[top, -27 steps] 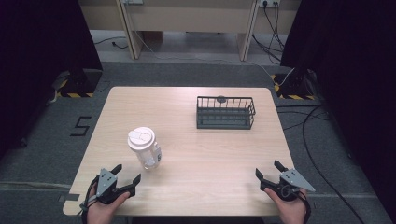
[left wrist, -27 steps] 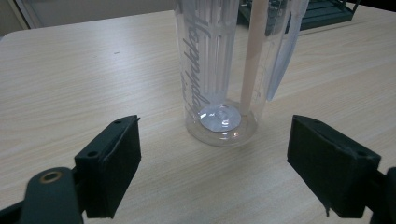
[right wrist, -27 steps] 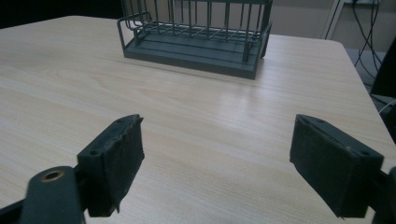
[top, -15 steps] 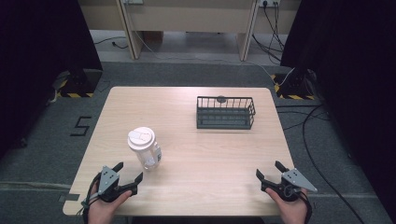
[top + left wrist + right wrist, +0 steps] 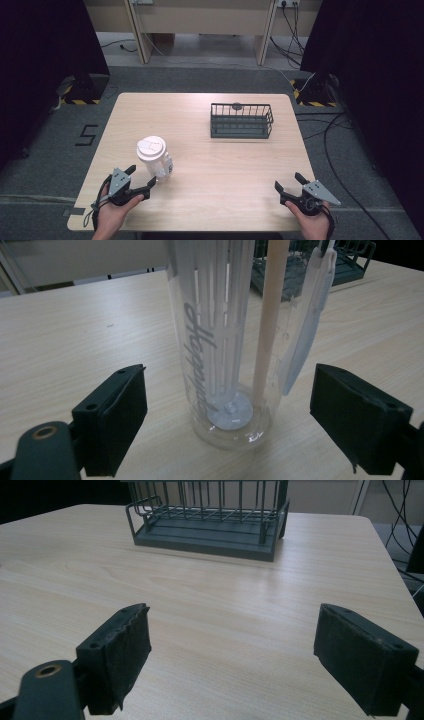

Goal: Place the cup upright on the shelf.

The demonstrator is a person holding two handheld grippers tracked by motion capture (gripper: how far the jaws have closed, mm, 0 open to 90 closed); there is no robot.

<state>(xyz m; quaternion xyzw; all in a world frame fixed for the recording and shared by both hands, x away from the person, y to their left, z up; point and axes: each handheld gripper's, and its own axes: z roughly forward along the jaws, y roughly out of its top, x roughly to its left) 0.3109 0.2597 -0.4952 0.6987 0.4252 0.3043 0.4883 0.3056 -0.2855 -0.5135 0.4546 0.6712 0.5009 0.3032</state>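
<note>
Both sets of jaws gape wide, holding nothing. My left gripper [image 5: 140, 184] has crept forward; the clear plastic tumbler with white lid [image 5: 227, 340] now stands upright between its pads, untouched, so closing comes next. My right gripper [image 5: 289, 187] idles, well short of the dark wire basket [image 5: 210, 515].

Bare table [image 5: 225, 165] between bottle [image 5: 155, 159] and basket [image 5: 241, 121]

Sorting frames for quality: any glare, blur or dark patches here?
High view: even light on the table, black curtains either side, soft overall. Left gripper view: the clear cup is sharp, with small glints at its base; the near fingers look slightly soft. Right gripper view: sheen on the wood before the wire basket.
</note>
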